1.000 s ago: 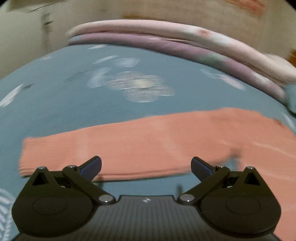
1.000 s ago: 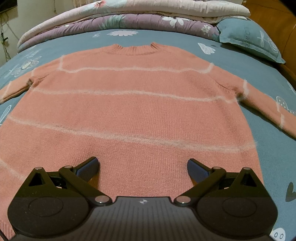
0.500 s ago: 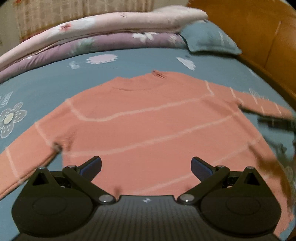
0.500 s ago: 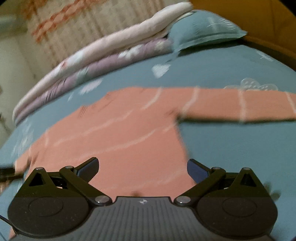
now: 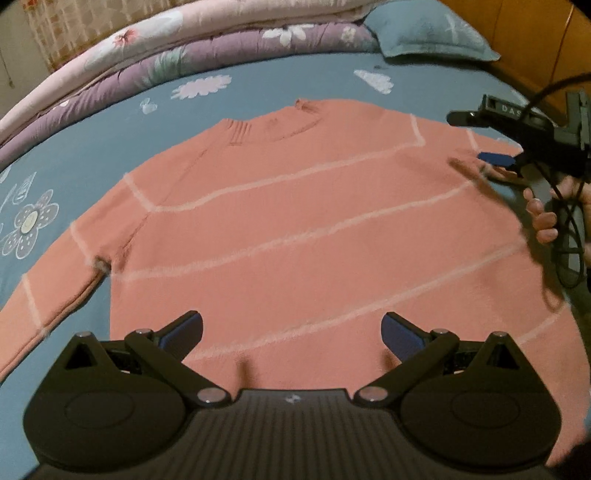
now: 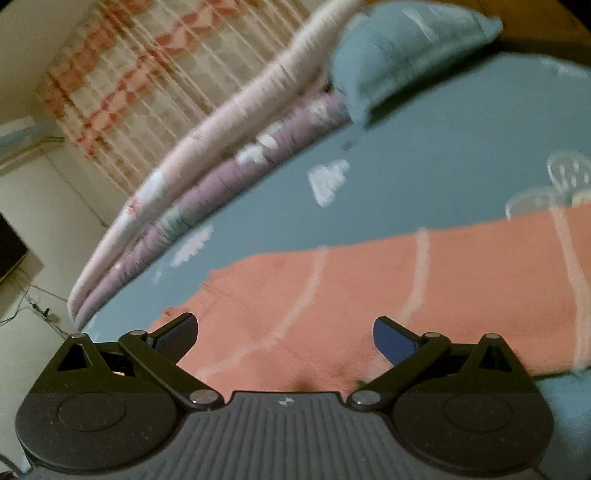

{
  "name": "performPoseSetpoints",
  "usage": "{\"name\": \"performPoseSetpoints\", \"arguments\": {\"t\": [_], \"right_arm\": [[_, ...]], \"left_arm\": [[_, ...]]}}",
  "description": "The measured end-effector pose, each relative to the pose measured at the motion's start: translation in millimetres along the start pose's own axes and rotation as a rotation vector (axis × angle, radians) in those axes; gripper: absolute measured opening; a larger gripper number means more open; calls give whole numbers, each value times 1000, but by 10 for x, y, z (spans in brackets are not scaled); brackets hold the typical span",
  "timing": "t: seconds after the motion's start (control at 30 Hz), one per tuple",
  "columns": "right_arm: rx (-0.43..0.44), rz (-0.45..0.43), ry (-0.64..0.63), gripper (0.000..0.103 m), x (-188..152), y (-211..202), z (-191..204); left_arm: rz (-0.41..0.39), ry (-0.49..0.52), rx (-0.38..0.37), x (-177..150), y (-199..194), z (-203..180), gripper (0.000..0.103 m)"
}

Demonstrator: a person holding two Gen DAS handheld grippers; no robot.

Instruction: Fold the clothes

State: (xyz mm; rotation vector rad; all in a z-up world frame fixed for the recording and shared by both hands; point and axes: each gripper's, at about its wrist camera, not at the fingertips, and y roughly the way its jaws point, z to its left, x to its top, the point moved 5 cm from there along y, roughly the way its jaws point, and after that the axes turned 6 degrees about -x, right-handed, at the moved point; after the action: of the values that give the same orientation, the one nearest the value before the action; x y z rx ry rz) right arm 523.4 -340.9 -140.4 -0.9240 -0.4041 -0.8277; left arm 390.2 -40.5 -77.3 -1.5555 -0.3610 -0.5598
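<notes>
- Salmon-pink knitted sweater with thin pale stripes lies flat and face up on the teal bed sheet printed with white flowers, its ribbed collar pointing towards 12 o'clock and both sleeves spread out sideways.
- Over the hem, at 6 o'clock of the sweater, hovers the left gripper; its blue-padded fingers are spread wide and grasp nothing.
- Out at 3 o'clock, by the sweater's shoulder and sleeve, sits the right gripper, carried by the person's bare right hand with a black cable looping down from it.
- From its own camera the right gripper is released, fingers parted wide, with the striped sleeve running across just beyond them; whether the fingers touch the knit, I cannot tell.
- Along the far edge of the bed, near 12 o'clock, lie the rolled pink and purple floral quilts, and beside them towards 1 o'clock the teal pillow.
- Behind the quilts hangs a cream curtain with a red pattern.
</notes>
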Motion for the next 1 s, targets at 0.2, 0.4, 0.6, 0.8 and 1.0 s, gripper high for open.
{"name": "performPoseSetpoints", "arguments": {"t": [0.2,0.4,0.6,0.8,1.0], "right_arm": [[-79,-89,66,103,19,-381,-507],[-298,-226,131,103,69,-991,-1116],[-292,-219,135,103,190,-975,-916],[-18,-100,-6,103,173,-349,-70],[36,-16,-25,103,69,185,183]], "left_arm": [[35,32,-24,89,189,-159,102],[64,94,-89,151,413,-355,102],[78,120,-133,185,559,-482,102],[95,106,-136,136,632,-465,102],[113,52,-127,56,703,-346,102]]}}
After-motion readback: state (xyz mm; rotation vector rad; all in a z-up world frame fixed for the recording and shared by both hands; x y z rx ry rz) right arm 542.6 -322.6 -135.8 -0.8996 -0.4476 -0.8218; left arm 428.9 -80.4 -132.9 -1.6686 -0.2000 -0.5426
